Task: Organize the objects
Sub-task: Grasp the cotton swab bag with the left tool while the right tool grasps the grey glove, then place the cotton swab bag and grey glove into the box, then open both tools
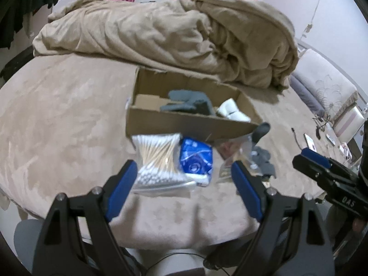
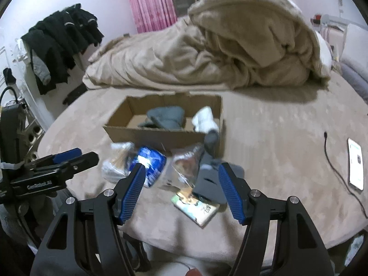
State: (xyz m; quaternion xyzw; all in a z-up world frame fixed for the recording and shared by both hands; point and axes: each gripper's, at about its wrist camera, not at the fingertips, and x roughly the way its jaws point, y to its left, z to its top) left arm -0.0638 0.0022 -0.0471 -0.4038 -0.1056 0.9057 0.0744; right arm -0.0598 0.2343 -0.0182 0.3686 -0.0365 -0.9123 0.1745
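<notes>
Above the bed, left hand-held gripper (image 1: 181, 179) and right hand-held gripper (image 2: 181, 184) hover (both spread wide, empty).

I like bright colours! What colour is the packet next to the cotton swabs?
Blue with white markings. The packet shows best in the left wrist view.

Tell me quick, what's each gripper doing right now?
Left gripper: open, holding nothing.
Right gripper: open, holding nothing.
</notes>
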